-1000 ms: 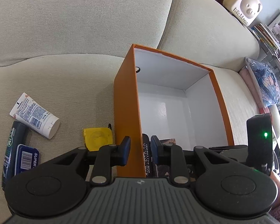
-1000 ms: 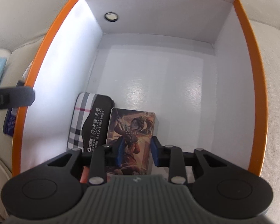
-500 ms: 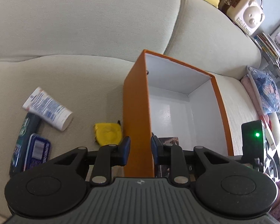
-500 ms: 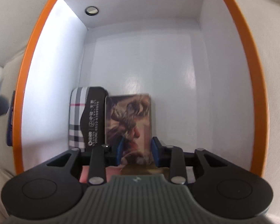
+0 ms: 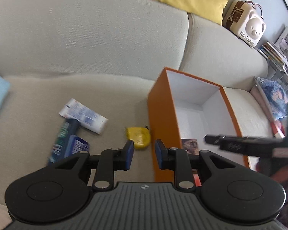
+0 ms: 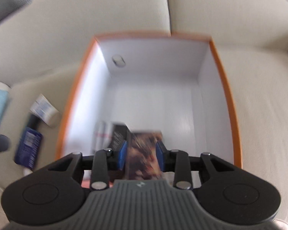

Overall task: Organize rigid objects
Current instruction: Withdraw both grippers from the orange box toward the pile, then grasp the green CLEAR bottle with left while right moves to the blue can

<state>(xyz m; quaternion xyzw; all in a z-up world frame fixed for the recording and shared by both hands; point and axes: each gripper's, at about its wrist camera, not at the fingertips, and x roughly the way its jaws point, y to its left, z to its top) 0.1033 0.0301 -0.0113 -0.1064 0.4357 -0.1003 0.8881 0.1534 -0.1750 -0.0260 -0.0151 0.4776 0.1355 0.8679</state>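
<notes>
Blue-padded, my left gripper (image 5: 143, 156) angles down over the beige fabric sofa (image 5: 86, 44), jaws slightly apart and empty; the yellow plastic case (image 5: 138, 137) lies at its 12 o'clock. My right gripper (image 6: 142, 156) tilts into the orange cardboard box (image 6: 226, 99), jaws parted astride the illustrated card box (image 6: 144, 153), contact unclear. Blurred labels, unreadable.

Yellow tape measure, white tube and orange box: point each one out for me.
yellow tape measure (image 5: 138, 139), left wrist view, middle of its case.
white tube (image 5: 85, 116), left wrist view, middle of its printed body.
orange box (image 5: 162, 115), left wrist view, its outer left wall.
</notes>
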